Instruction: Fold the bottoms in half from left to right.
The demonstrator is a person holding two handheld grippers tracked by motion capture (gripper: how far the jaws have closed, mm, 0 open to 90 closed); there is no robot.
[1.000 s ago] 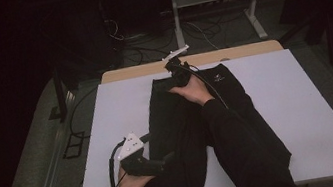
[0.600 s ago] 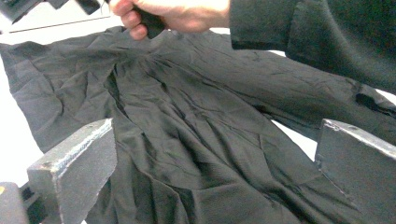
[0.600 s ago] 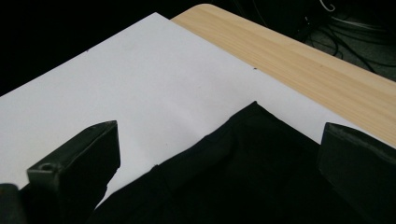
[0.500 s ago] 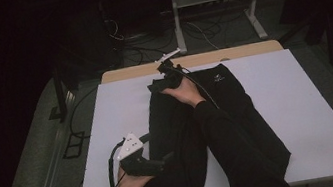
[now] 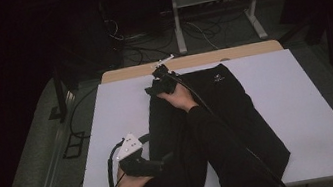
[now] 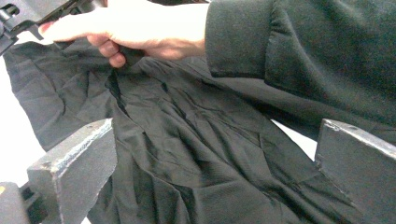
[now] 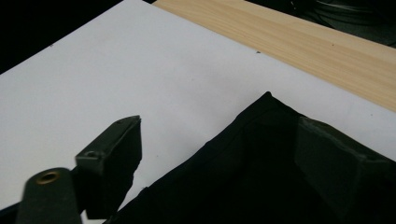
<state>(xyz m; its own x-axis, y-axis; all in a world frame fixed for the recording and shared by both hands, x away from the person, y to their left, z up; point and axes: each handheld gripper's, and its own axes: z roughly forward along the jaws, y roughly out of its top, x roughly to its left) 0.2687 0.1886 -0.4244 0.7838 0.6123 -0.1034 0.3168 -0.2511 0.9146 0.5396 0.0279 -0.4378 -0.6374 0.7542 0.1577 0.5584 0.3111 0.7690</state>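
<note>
Black trousers (image 5: 228,114) lie flat on white worktop (image 5: 310,116); small white logo near waistband, unreadable. Your right tool (image 7: 210,163) straddles waistband corner, jaws just closing, not yet pinching. Your left tool (image 6: 210,172) wide over trouser leg.

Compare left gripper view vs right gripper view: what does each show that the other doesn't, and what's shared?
Left gripper view alone: the person's right hand and dark sleeve over the creased fabric, between the wide-apart jaws of the left gripper.

Right gripper view alone: the wooden table edge and the garment's far corner, with the right gripper straddling its hem, jaws just closing, not yet pinching.

Both: the black garment on the white board.
</note>
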